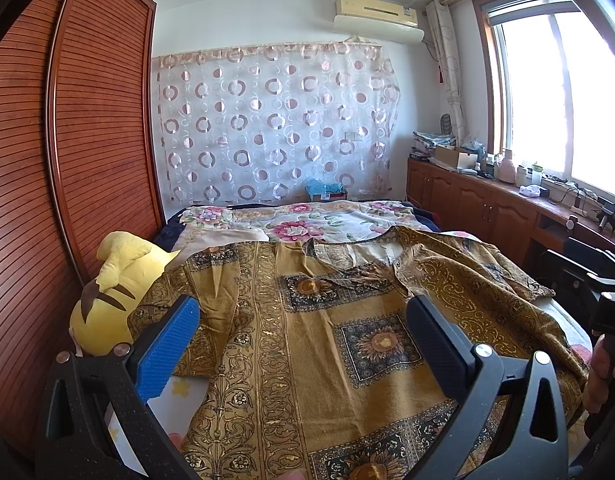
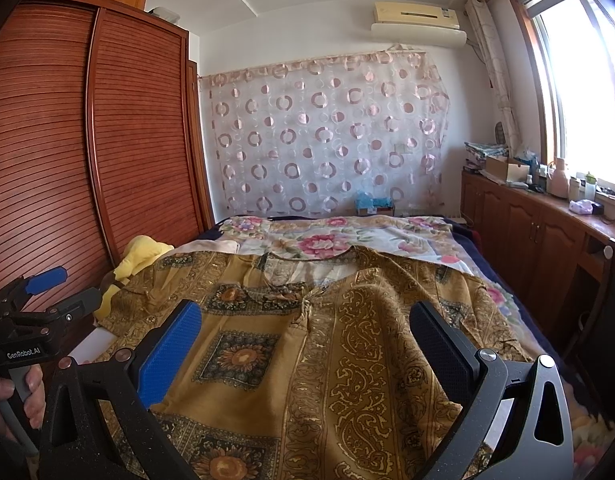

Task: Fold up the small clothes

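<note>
A gold-brown patterned garment (image 1: 319, 320) lies spread on the bed, neckline toward the far end; it also shows in the right wrist view (image 2: 327, 344). My left gripper (image 1: 303, 312) hovers above its near left part, jaws wide open and empty. My right gripper (image 2: 307, 320) hovers above its near right part, jaws wide open and empty. The left gripper also shows at the left edge of the right wrist view (image 2: 63, 288), open. The garment's right side is rumpled (image 1: 467, 272).
A floral bedsheet (image 1: 299, 220) covers the bed beyond the garment. A yellow plush toy (image 1: 115, 280) lies at the bed's left edge beside a slatted wooden wardrobe (image 1: 67, 160). Wooden cabinets (image 1: 467, 196) with clutter run along the right under the window.
</note>
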Action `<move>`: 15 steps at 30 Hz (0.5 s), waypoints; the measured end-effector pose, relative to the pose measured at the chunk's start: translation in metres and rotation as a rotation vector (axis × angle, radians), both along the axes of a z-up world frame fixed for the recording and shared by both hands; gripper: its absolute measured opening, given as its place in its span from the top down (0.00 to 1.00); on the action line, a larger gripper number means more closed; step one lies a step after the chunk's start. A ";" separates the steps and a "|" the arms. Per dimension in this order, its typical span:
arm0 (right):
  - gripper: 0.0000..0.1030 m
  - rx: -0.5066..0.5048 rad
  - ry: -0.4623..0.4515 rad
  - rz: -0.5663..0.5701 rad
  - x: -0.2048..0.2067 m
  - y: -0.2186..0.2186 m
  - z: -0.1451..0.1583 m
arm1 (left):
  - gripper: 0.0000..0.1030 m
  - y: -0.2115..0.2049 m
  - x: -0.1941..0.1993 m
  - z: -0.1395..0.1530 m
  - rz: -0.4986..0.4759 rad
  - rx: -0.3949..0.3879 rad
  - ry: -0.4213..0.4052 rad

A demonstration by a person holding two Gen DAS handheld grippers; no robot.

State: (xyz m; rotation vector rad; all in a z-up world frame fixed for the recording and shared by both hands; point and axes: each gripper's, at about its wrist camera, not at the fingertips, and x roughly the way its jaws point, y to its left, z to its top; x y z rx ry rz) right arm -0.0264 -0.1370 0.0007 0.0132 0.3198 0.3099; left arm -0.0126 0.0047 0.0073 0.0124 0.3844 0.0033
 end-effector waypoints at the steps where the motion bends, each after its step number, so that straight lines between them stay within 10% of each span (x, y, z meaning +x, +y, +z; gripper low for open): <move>1: 0.00 0.001 0.000 0.001 0.000 0.000 0.000 | 0.00 0.000 0.002 -0.001 0.000 -0.001 0.000; 15: 0.00 0.001 0.002 0.005 0.002 0.000 -0.002 | 0.00 0.000 0.001 -0.001 0.001 -0.001 0.002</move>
